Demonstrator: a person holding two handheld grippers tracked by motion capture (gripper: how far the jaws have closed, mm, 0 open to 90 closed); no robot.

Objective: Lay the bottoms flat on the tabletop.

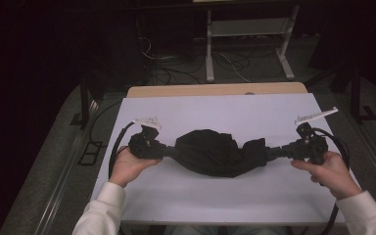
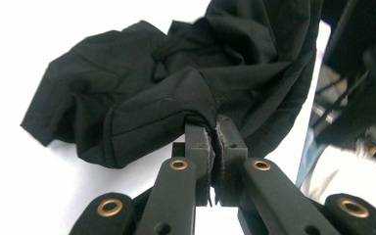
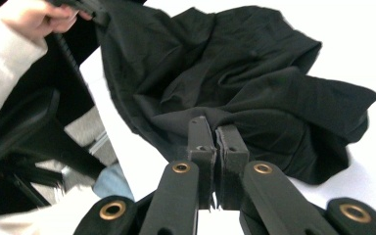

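Observation:
A crumpled black cloth [image 1: 210, 152] hangs stretched between both grippers over the white table [image 1: 215, 112]. My left gripper [image 1: 169, 151] is shut on the cloth's left end; the left gripper view has its jaws pressed together on a fold of the cloth [image 2: 166, 93]. My right gripper [image 1: 274, 152] is shut on the right end, and the right gripper view shows the cloth [image 3: 245, 78] pinched between the closed jaws. The middle of the cloth sags in a bundle onto the table.
A wooden strip [image 1: 215, 90] runs along the table's far edge. Cables [image 1: 186, 68] and a white metal frame [image 1: 247, 29] sit on the dark floor beyond. Black cables trail from each gripper past the table's side edges.

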